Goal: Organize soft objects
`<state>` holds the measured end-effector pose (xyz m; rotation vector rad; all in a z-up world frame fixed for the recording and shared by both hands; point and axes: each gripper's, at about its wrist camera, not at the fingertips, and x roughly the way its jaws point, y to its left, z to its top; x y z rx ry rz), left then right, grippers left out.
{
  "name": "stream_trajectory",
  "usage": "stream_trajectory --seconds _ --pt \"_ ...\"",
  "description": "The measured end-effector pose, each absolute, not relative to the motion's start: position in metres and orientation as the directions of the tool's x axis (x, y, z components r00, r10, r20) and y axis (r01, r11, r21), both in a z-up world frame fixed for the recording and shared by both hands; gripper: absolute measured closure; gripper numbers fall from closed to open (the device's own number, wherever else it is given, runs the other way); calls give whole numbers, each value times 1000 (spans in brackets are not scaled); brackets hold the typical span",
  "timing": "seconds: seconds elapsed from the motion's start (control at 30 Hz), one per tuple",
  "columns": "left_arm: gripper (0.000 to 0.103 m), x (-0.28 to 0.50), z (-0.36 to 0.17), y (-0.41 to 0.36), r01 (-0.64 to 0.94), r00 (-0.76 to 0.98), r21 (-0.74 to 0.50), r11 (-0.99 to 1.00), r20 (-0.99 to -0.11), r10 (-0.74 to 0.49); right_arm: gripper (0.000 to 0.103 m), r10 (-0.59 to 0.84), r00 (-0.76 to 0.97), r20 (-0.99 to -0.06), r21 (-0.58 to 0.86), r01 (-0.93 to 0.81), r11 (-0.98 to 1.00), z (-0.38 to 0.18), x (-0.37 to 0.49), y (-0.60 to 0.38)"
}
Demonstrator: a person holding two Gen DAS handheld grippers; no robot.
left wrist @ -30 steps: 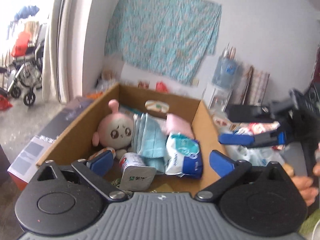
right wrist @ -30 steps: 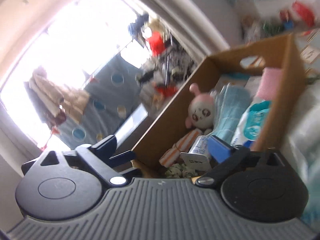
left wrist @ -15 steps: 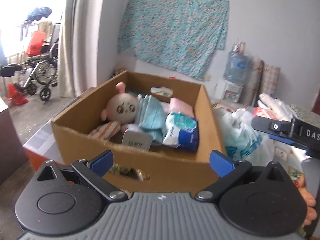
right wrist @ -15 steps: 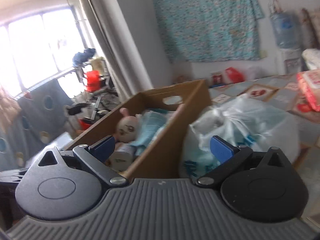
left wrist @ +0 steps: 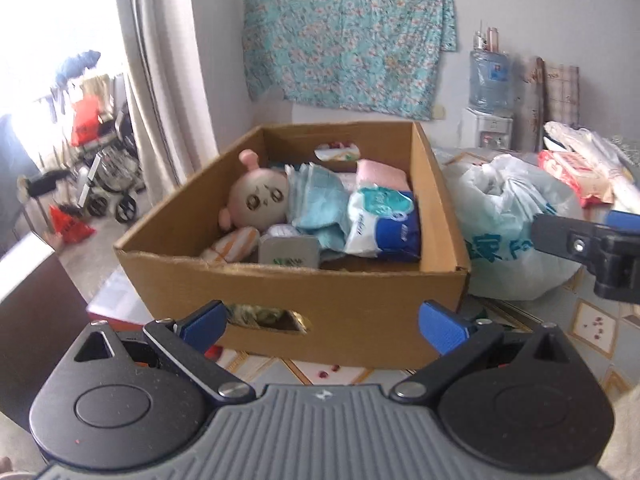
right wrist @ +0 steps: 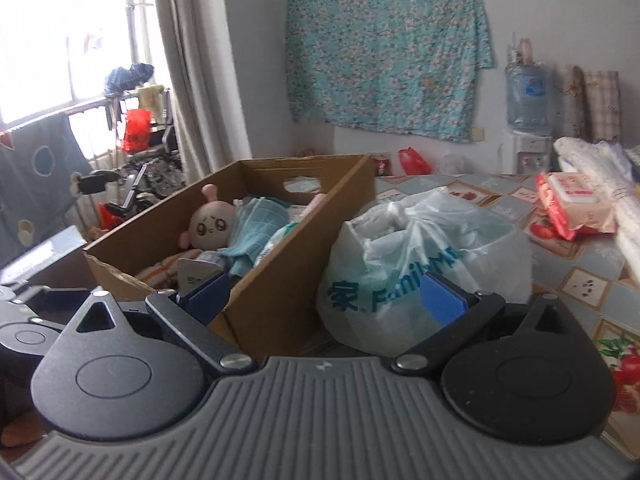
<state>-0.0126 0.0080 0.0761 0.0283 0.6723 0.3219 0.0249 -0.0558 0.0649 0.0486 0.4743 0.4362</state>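
Note:
A cardboard box (left wrist: 340,308) (right wrist: 276,300) stands on the patterned table. Inside lie a pink round-headed plush doll (left wrist: 258,200) (right wrist: 210,226), folded light-blue cloths (left wrist: 318,200) (right wrist: 256,228), a blue-and-white tissue pack (left wrist: 384,220), a pink soft item (left wrist: 380,170), an orange-striped piece (left wrist: 236,242) and a small grey carton (left wrist: 288,250). My left gripper (left wrist: 324,322) hovers open before the box's near wall, holding nothing. Open too, my right gripper (right wrist: 324,294) sits by the box's near right corner and a white plastic bag (right wrist: 424,264) (left wrist: 512,224). One right finger (left wrist: 580,240) shows in the left wrist view.
A red-and-white tissue pack (right wrist: 576,204) and white bags (right wrist: 596,160) lie at the table's right. A water dispenser (right wrist: 528,112) stands by the back wall under a floral cloth (right wrist: 388,44). Clutter and a wheelchair (left wrist: 108,184) fill the floor at left by the curtain.
Both grippers have pulled back from over the box and levelled out. The box's front wall now faces the left gripper, and the right gripper has swung toward the plastic bag.

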Motion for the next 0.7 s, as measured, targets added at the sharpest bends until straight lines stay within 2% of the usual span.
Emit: stream_trajectory --seconds 0.17,0.47,0.7 --pt "0 -14 80 9 -323 735 118 939 -594 328 1 334 838 -432 93 -327 940 66 16 -55" --pt "0 -16 80 17 -370 702 87 925 -626 340 1 377 782 -496 101 -379 920 61 17 -44" --pt "0 -20 85 21 -392 710 80 916 -607 357 1 367 763 -533 73 -391 918 52 22 -33"
